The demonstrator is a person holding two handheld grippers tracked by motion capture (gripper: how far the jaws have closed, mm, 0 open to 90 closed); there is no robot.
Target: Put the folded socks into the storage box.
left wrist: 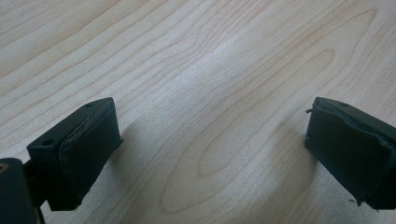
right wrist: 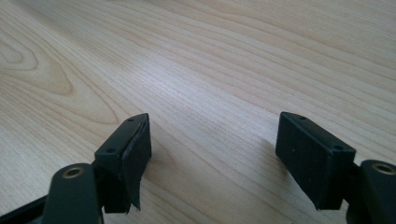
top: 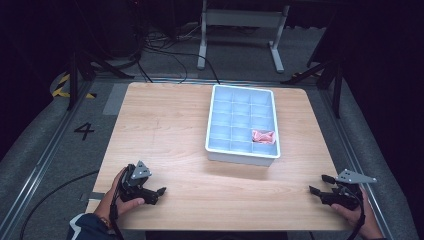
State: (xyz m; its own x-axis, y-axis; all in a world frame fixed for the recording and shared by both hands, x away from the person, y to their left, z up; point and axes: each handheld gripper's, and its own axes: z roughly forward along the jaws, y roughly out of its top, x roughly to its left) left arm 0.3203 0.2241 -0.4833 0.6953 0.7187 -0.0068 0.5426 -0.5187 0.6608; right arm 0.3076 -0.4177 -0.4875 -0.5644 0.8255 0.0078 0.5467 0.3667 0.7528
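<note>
Both tongs parked empty at the near edge; one pink item seen in the tray.

Left tongs [top: 161, 191] are held low at the lower left of the high view, jaws spread wide with nothing between them, bare wood of the counter [left wrist: 210, 70] seen between the jaws in the left gripper view. Right tongs [top: 316, 189] are held at the lower right, likewise released and empty, only wood grain seen in the right gripper view. The white divided tray [top: 215, 120] is placed upper centre-right of the frame, well apart from both tongs. A pink crumpled item [top: 263, 135] is lodged in a compartment of the right column, second row from the near end; what it is cannot be told. The other compartments look empty. No loose items are seen on the counter, so the sorting is judged either finished or paused.
</note>
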